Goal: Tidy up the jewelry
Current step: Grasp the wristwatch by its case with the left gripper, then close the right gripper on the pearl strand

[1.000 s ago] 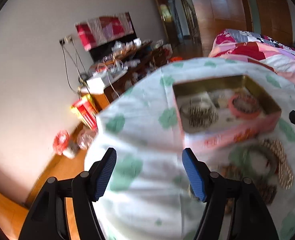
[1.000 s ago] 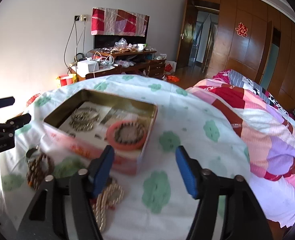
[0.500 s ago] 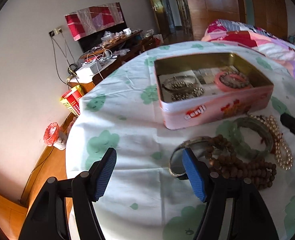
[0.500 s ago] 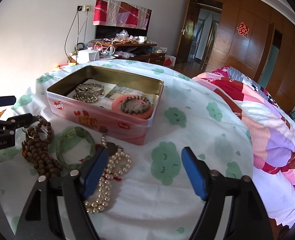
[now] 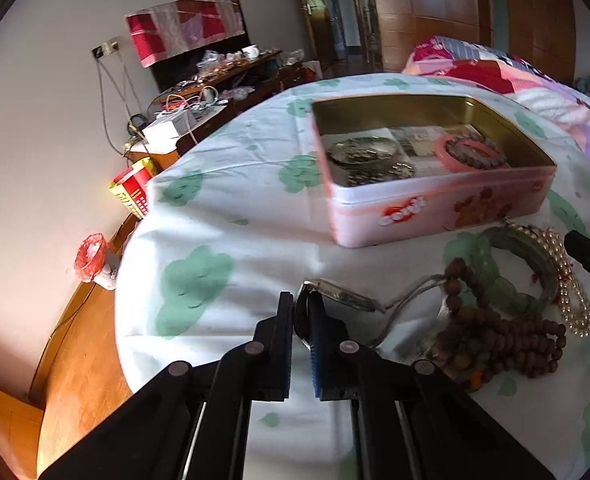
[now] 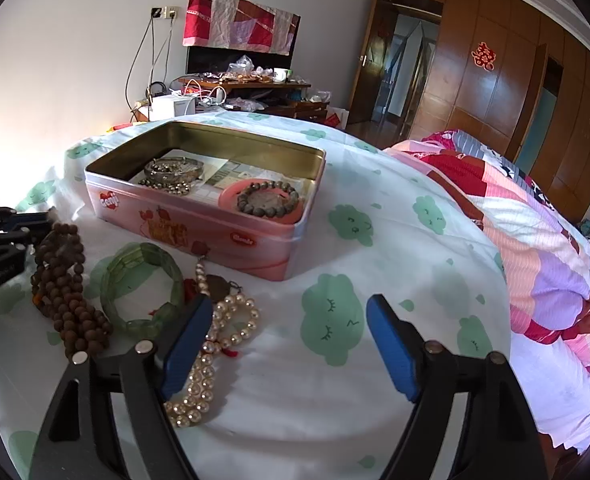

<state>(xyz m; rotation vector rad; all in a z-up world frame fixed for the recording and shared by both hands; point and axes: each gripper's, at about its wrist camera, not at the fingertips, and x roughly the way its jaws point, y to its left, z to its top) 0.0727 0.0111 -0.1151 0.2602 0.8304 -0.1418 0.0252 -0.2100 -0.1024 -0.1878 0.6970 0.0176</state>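
A pink tin box (image 5: 435,204) stands open on the white cloth with green prints; it holds silver bracelets (image 5: 365,152) and a pink ring with a dark bead bracelet (image 6: 269,200). My left gripper (image 5: 301,316) is shut on a silver wristwatch (image 5: 343,298) in front of the tin. Brown wooden beads (image 5: 499,340), a green bangle (image 6: 143,284) and a pearl strand (image 6: 215,344) lie beside it. My right gripper (image 6: 289,344) is open, its left finger over the pearls.
The table's left edge (image 5: 125,280) drops to a wooden floor. A cluttered desk (image 6: 231,92) stands at the back wall. A patchwork bed quilt (image 6: 535,232) lies to the right of the table.
My left gripper has closed on the silver watch; it was open half a second ago. Both grippers came nearer the jewelry in front of the tin.
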